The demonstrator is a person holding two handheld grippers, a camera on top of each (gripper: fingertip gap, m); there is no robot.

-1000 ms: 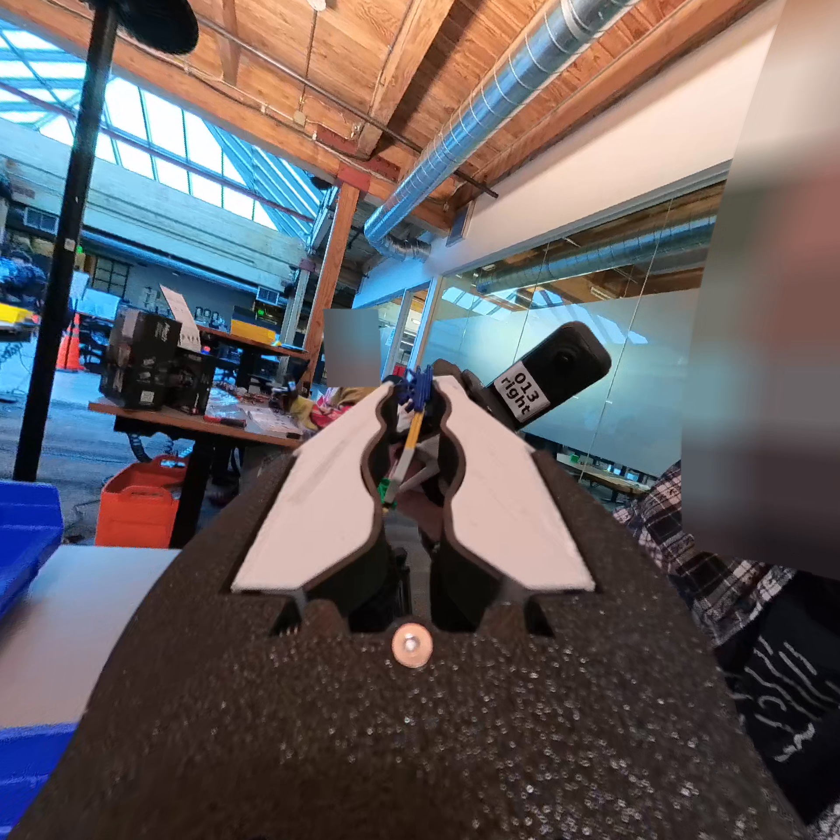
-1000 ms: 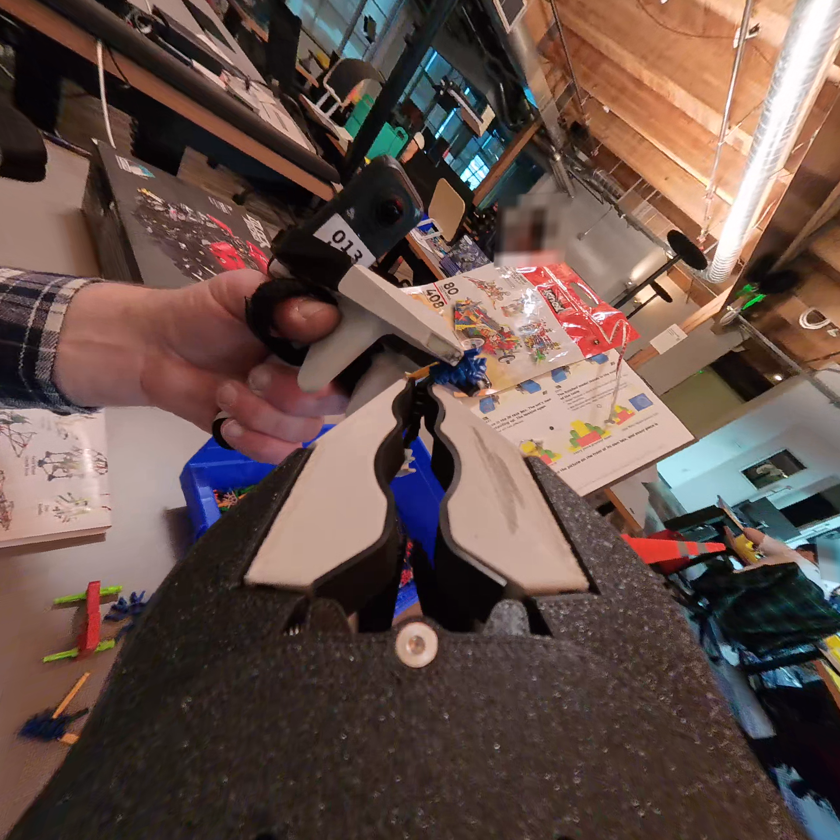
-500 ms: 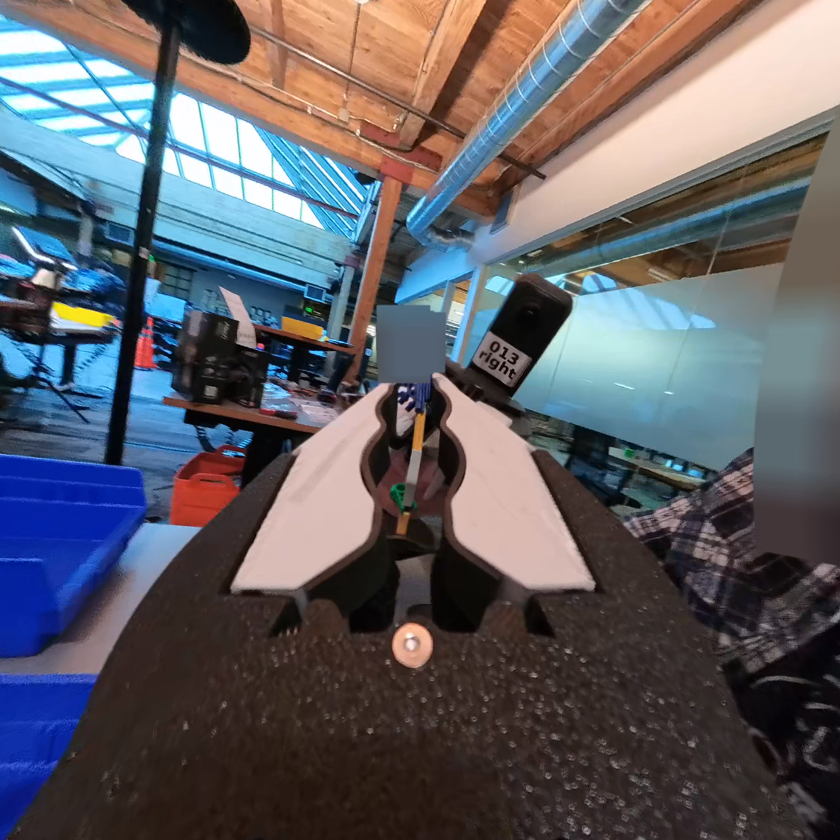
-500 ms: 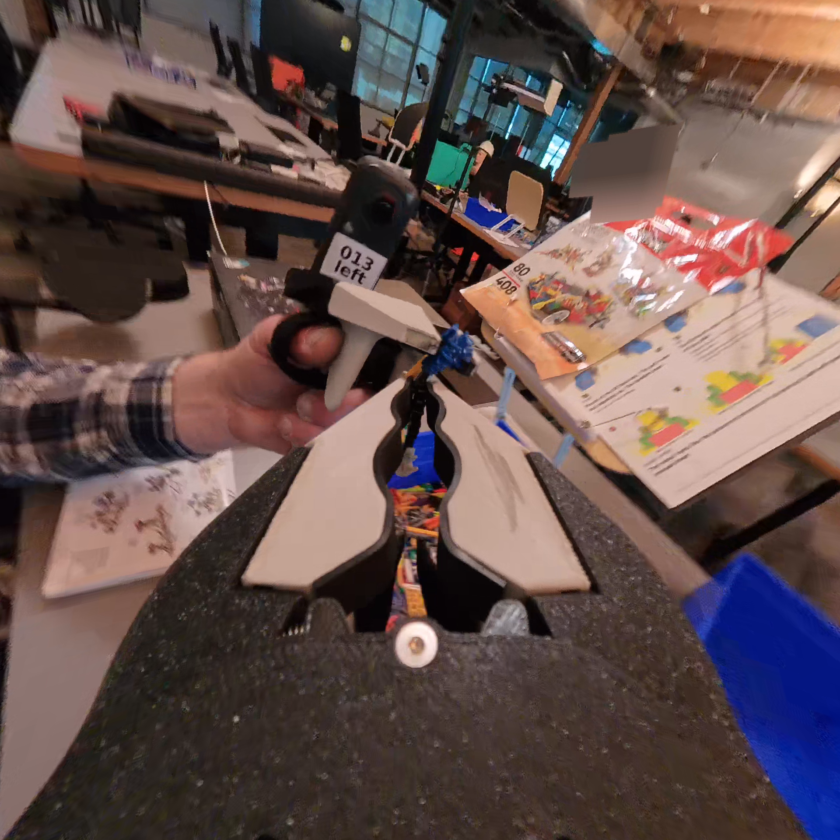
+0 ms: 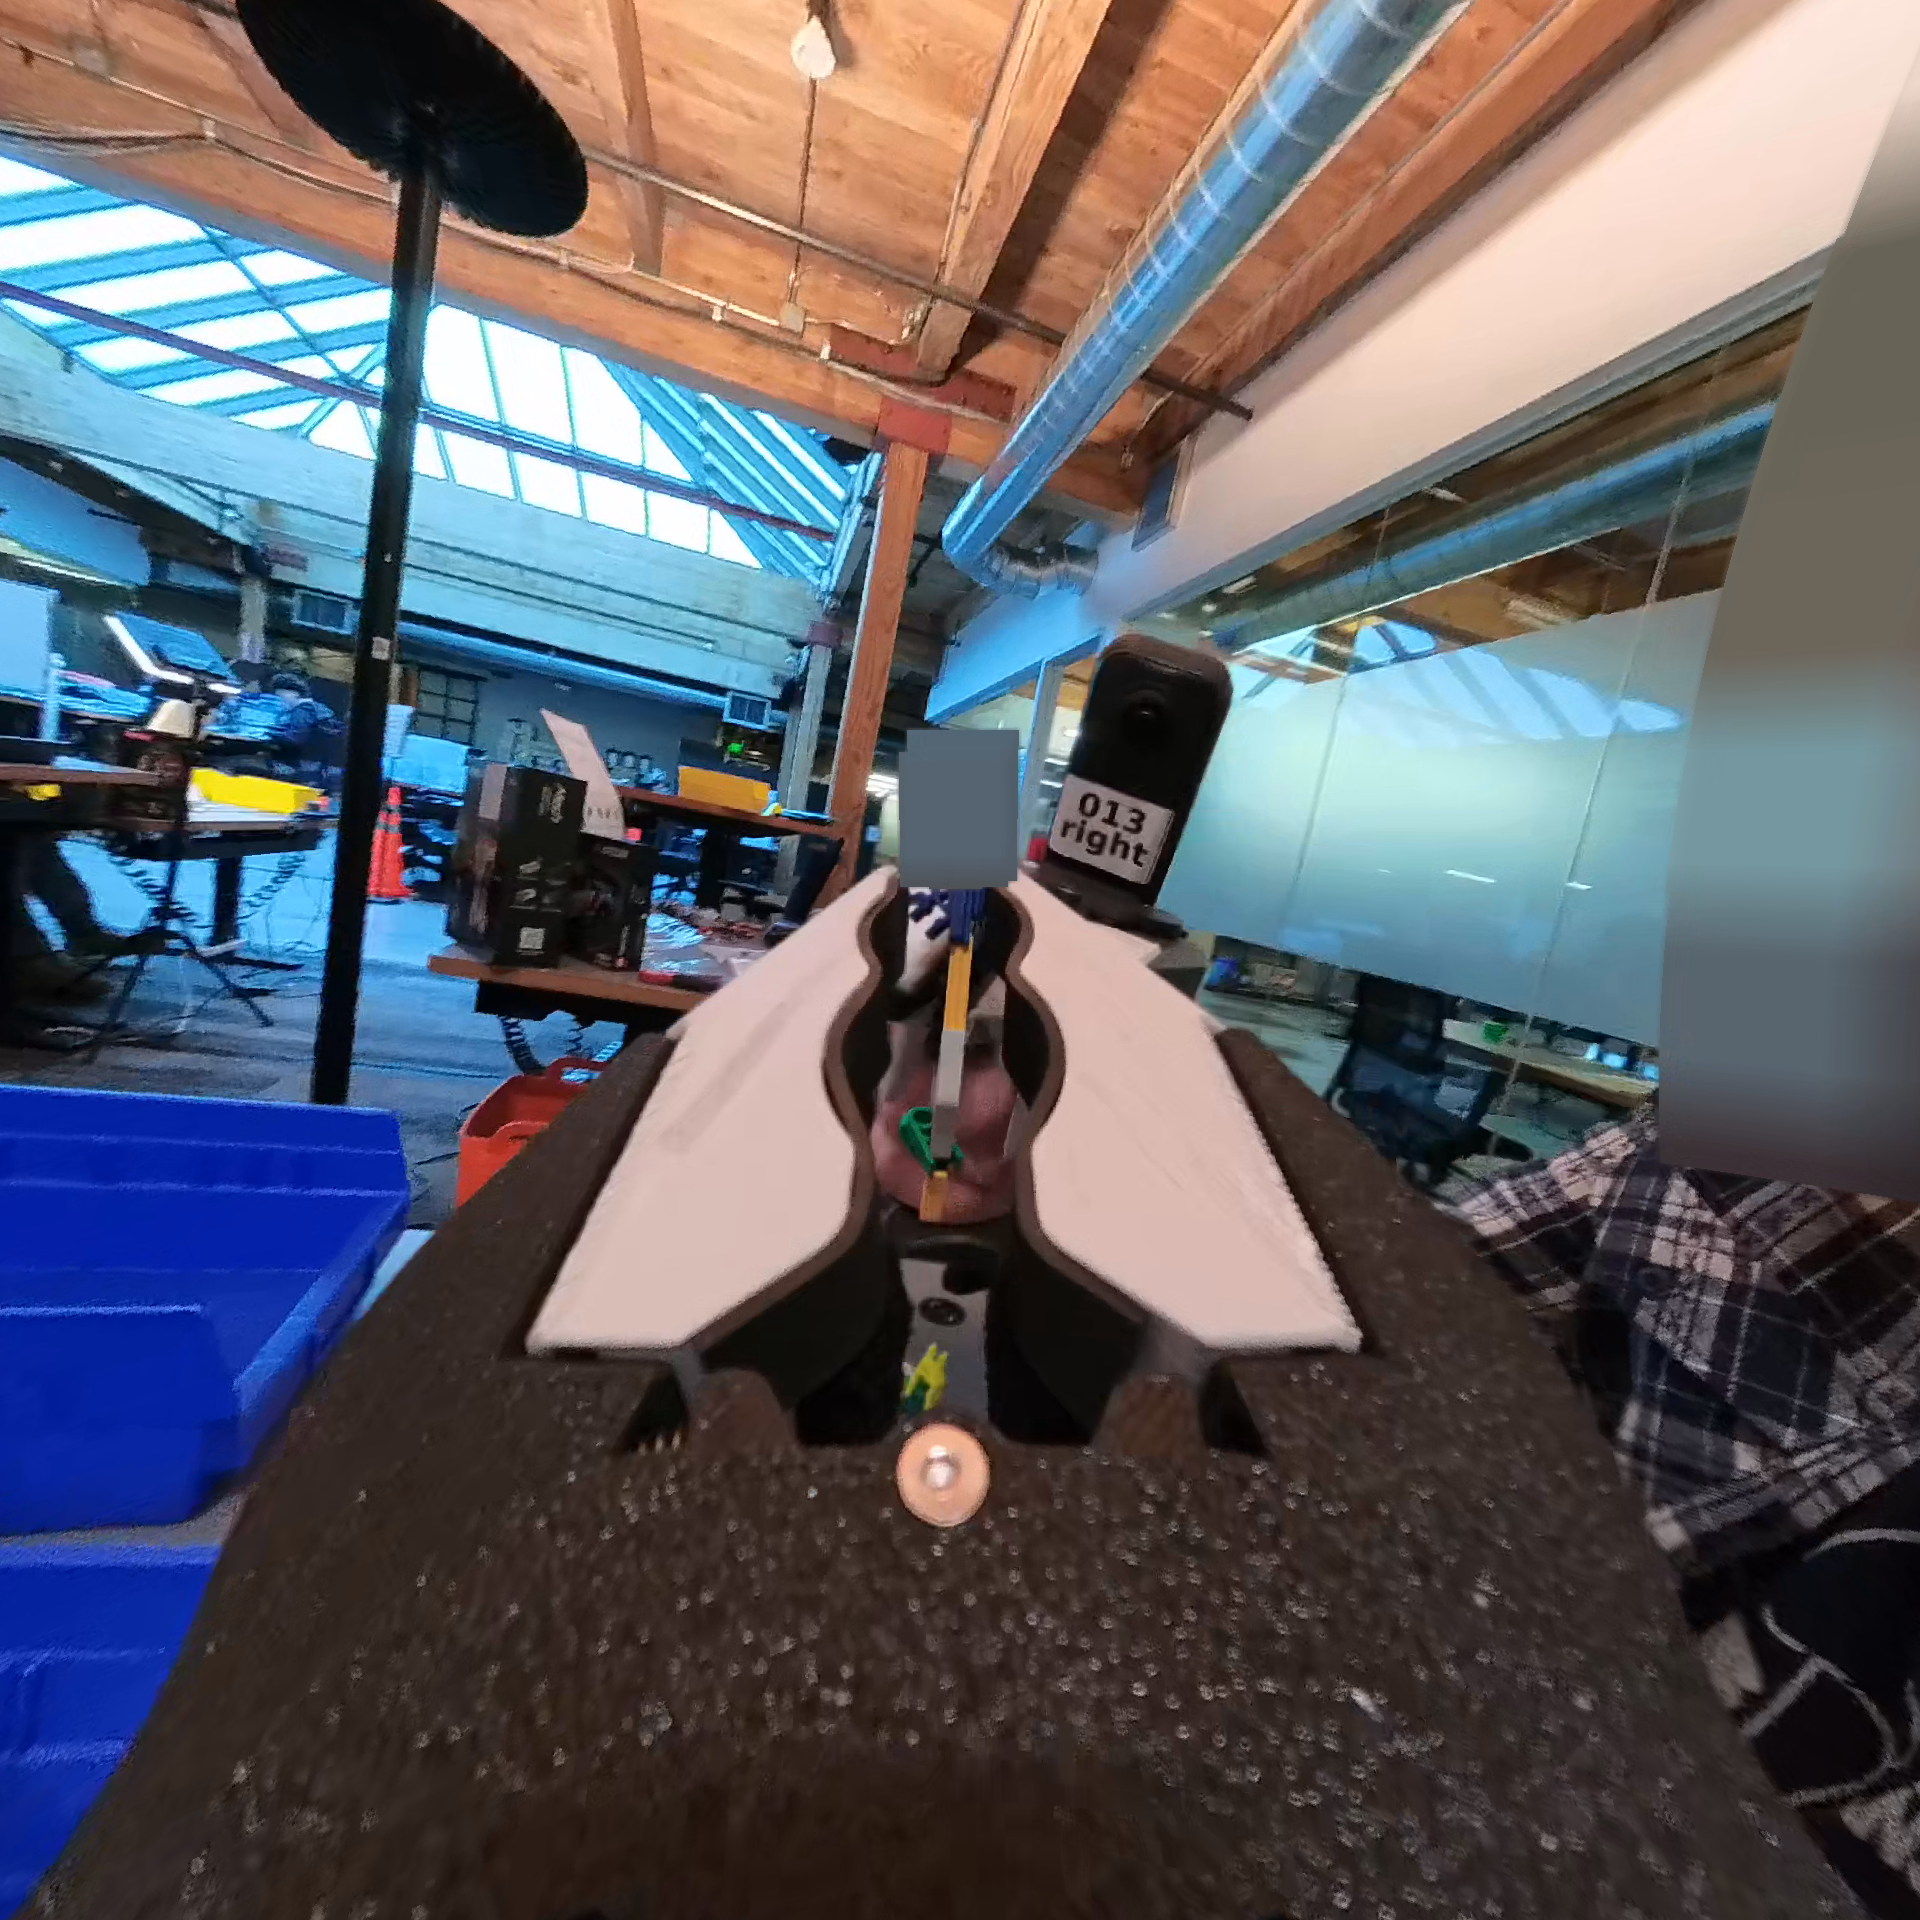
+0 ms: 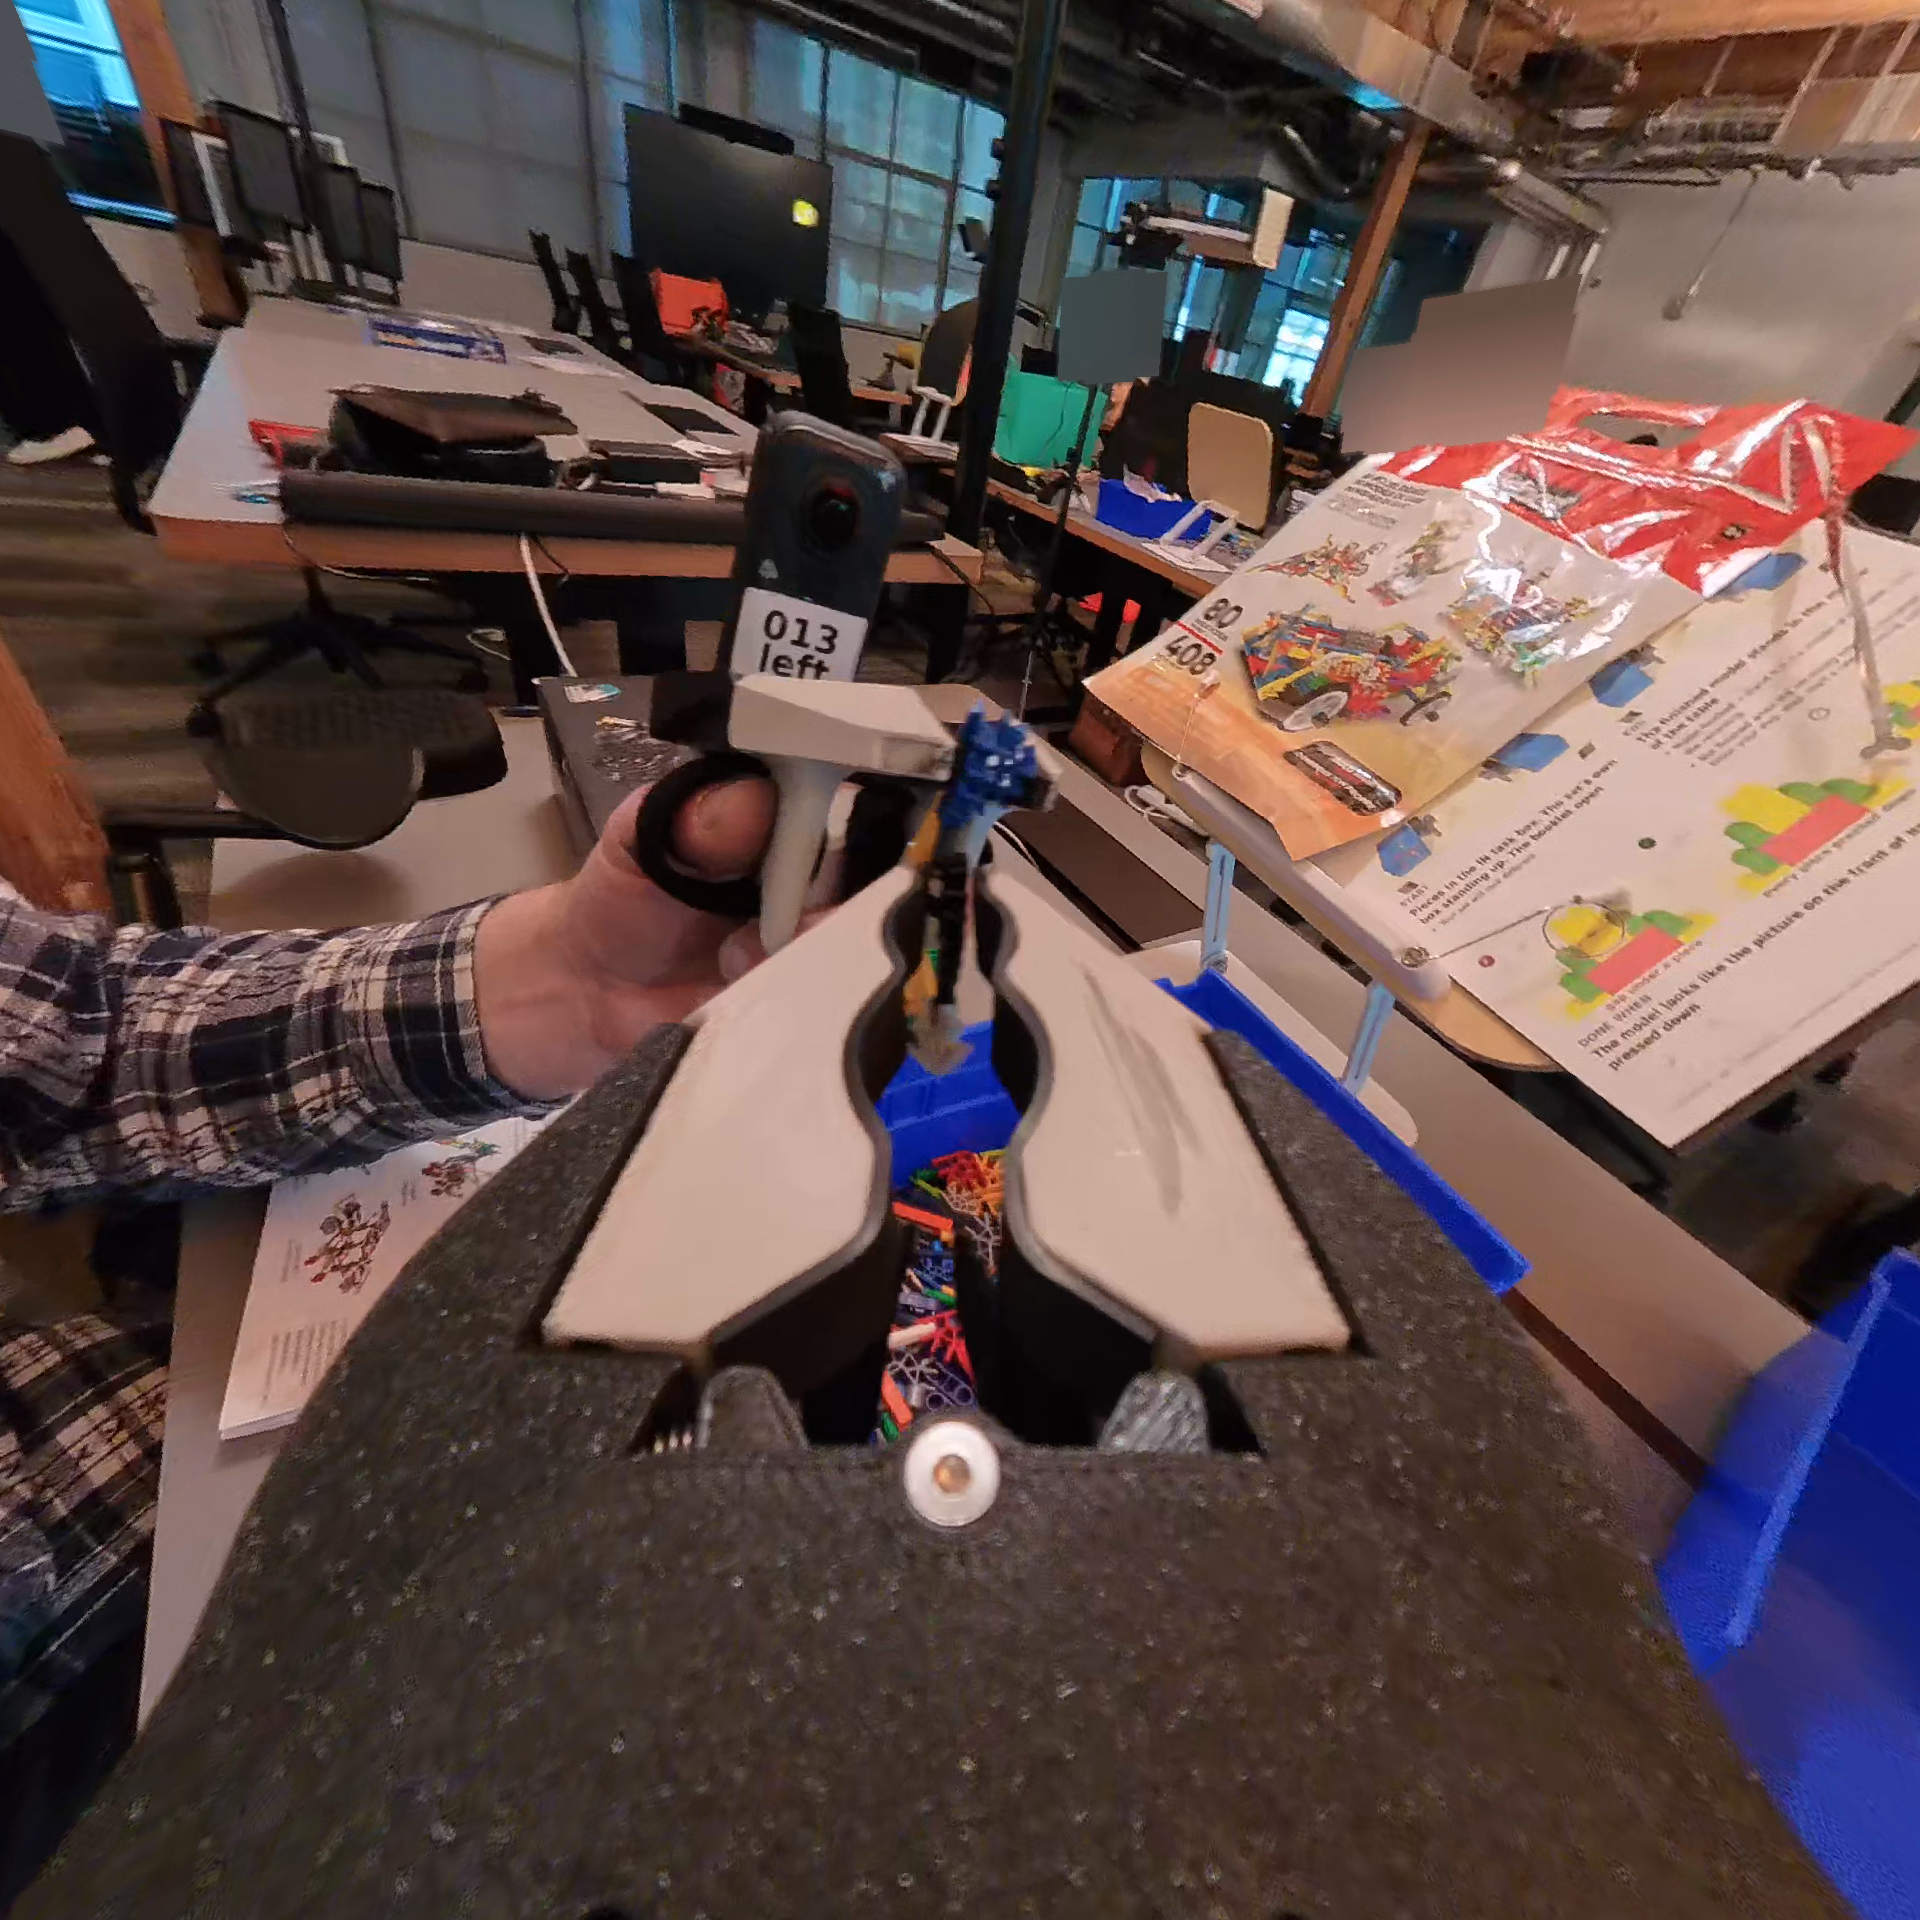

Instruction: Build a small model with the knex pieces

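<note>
the left gripper [image 5: 951,914] has its fingers narrow, pinched on a small toy piece [image 5: 954,1023] made of a yellow and grey rod with a blue spiky connector at the far tip and a green clip lower down. the right gripper [image 6: 951,894] is also closed narrow on the same toy piece [image 6: 982,774], gripping a dark part just below the blue connector, so both grippers meet on it in mid-air above the tabletop [image 6: 197,1496]

the big black foam bodies of the grippers fill the near half of each view and hide what lies under them. the left wrist view shows a blue bin [image 5: 156,1299] at the left, a black pole with a round top [image 5: 379,582], a plaid sleeve [image 5: 1704,1330] at the right and the other gripper's camera [image 5: 1138,769] just beyond the fingers

only the right wrist view shows a hand [image 6: 613,945] on the left gripper's black ring handle, a blue bin full of colourful toy parts [image 6: 1351,1143] straight below the fingers, an open booklet [image 6: 332,1257] on the tabletop at the left, and a tilted stand at the right with an instruction sheet [image 6: 1683,894] and a plastic bag [image 6: 1475,582] lying on it
</note>
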